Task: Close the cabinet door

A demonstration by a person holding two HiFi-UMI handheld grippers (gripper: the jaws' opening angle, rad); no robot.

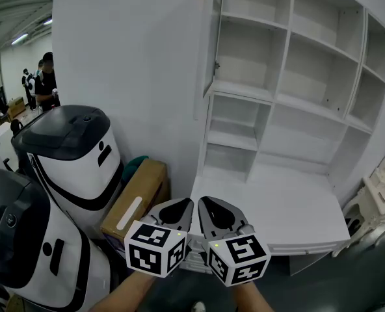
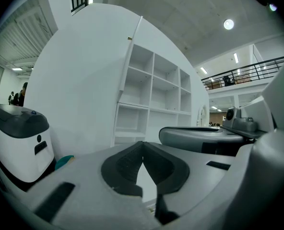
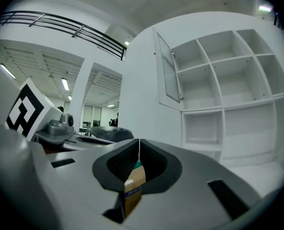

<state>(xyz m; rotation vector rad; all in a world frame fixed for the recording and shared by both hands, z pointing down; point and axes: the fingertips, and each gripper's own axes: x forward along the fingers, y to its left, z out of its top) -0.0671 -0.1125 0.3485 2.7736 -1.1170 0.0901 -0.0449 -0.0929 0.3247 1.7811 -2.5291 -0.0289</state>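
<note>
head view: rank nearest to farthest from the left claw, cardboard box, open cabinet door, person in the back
1. cardboard box, just left of the left claw
2. cabinet door, ahead and higher up
3. person, far back at left

**Both grippers shut, held side by side**

The left gripper point(image 1: 179, 208) and the right gripper point(image 1: 213, 208) sit close together low in the head view. They almost touch, and both point forward and roughly level. On each, the jaws meet at the tips with nothing between them. The left marker cube point(image 1: 155, 249) and the right marker cube point(image 1: 239, 260) face up toward the head camera. The left forearm point(image 1: 122, 296) and the right forearm point(image 1: 252, 299) come in bare from the bottom edge.
</note>
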